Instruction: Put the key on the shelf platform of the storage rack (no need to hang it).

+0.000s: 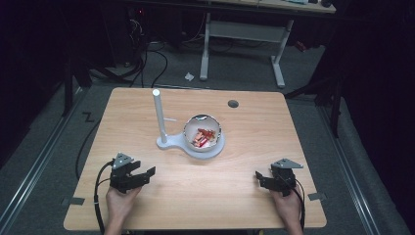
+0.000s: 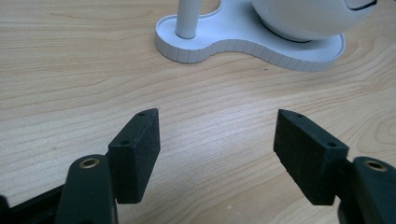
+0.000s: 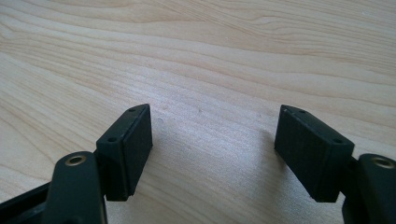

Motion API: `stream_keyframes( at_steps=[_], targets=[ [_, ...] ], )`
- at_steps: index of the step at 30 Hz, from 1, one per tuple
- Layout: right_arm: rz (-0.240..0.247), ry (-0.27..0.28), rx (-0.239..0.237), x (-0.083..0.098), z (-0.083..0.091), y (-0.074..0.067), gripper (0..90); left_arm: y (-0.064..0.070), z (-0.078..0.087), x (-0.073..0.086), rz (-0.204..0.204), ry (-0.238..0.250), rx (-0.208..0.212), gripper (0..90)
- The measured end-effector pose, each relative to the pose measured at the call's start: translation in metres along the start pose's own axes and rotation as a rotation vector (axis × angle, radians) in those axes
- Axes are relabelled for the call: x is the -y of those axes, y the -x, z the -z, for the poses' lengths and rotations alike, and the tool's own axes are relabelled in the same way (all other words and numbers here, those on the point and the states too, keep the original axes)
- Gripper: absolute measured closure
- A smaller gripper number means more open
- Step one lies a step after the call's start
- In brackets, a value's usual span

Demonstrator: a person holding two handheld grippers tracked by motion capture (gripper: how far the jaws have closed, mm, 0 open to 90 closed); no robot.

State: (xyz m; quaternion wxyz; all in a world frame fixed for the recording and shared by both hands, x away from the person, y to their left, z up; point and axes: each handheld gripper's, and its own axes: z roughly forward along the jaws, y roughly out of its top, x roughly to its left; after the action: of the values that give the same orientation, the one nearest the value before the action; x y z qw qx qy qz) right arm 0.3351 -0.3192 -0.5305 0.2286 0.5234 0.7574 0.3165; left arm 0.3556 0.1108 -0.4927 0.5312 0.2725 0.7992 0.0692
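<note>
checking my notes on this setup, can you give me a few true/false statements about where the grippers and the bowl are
1. Both grippers are open with nothing between their fingers. True: the left gripper and the right gripper each show bare table in the gap.
2. The white bowl is empty. False: it holds small red and pink pieces.
3. The bowl sits on a white base that also carries an upright white post. True.
4. The post stands to the right of the bowl in the high view. False: it stands to the bowl's left.
5. The right gripper touches the base. False: it rests near the table's front edge, well apart from the base.
</note>
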Motion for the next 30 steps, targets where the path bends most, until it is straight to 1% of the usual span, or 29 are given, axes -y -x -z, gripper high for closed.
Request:
stream_keyframes(
  at_steps=[1,2,3,4,5,6,8,11,12,14,15,16,17,19,22,25,27,30],
  targets=[
    [0.0,0.0,0.0,0.0,0.0,0.0,28.0,0.0,-0.001,0.001,-0.009,-0.002,0.005,32.2],
    [0.0,0.0,0.0,0.0,0.0,0.0,28.0,0.001,-0.002,0.003,0.004,0.004,-0.008,31.9],
    [0.0,0.0,0.0,0.0,0.0,0.0,28.0,-0.001,-0.004,0.004,-0.022,0.004,0.001,32.0],
    [0.001,0.0,0.0,0.0,0.0,0.0,28.0,-0.002,-0.005,0.006,-0.033,0.007,-0.001,32.0],
    [0.0,0.0,0.0,0.0,0.0,0.0,28.0,-0.002,-0.007,0.008,-0.028,0.006,-0.008,31.9],
    [0.001,0.001,0.0,0.0,0.0,0.0,28.0,-0.003,-0.009,0.01,-0.044,0.008,-0.01,31.9],
    [0.002,0.0,0.0,0.0,0.0,0.0,28.0,-0.005,-0.012,0.014,-0.058,0.014,-0.019,31.9],
    [0.0,0.0,0.0,0.0,0.0,0.0,28.0,-0.008,-0.016,0.019,-0.058,0.022,-0.032,31.9],
    [0.0,0.0,0.0,0.0,0.0,0.0,28.0,-0.009,-0.018,0.02,-0.07,0.025,-0.029,31.9],
    [0.001,0.0,0.0,0.0,0.0,0.0,28.0,-0.01,-0.021,0.022,-0.067,0.037,-0.046,31.9],
    [0.0,0.0,0.0,0.0,0.0,0.0,28.0,-0.011,-0.022,0.023,-0.076,0.036,-0.045,31.9],
    [0.0,0.0,0.0,0.0,0.0,0.0,28.0,-0.012,-0.023,0.024,-0.079,0.045,-0.054,31.9],
    [0.001,0.0,0.0,0.0,0.0,0.0,28.0,-0.012,-0.024,0.025,-0.075,0.041,-0.058,31.8],
    [0.0,0.0,0.0,0.0,0.0,0.0,28.0,-0.013,-0.026,0.026,-0.082,0.055,-0.06,31.6],
    [0.0,0.0,0.0,0.0,0.0,0.0,28.0,-0.014,-0.027,0.028,-0.096,0.059,-0.063,31.5],
    [0.0,0.0,0.001,0.0,0.0,0.0,28.0,-0.015,-0.03,0.03,-0.12,0.067,-0.065,31.5],
    [0.001,0.0,0.0,0.0,0.0,0.0,28.0,-0.015,-0.031,0.031,-0.117,0.076,-0.072,31.4],
    [-0.001,0.0,0.0,0.0,0.0,0.0,28.0,-0.016,-0.032,0.032,-0.129,0.079,-0.071,31.4]
  ],
)
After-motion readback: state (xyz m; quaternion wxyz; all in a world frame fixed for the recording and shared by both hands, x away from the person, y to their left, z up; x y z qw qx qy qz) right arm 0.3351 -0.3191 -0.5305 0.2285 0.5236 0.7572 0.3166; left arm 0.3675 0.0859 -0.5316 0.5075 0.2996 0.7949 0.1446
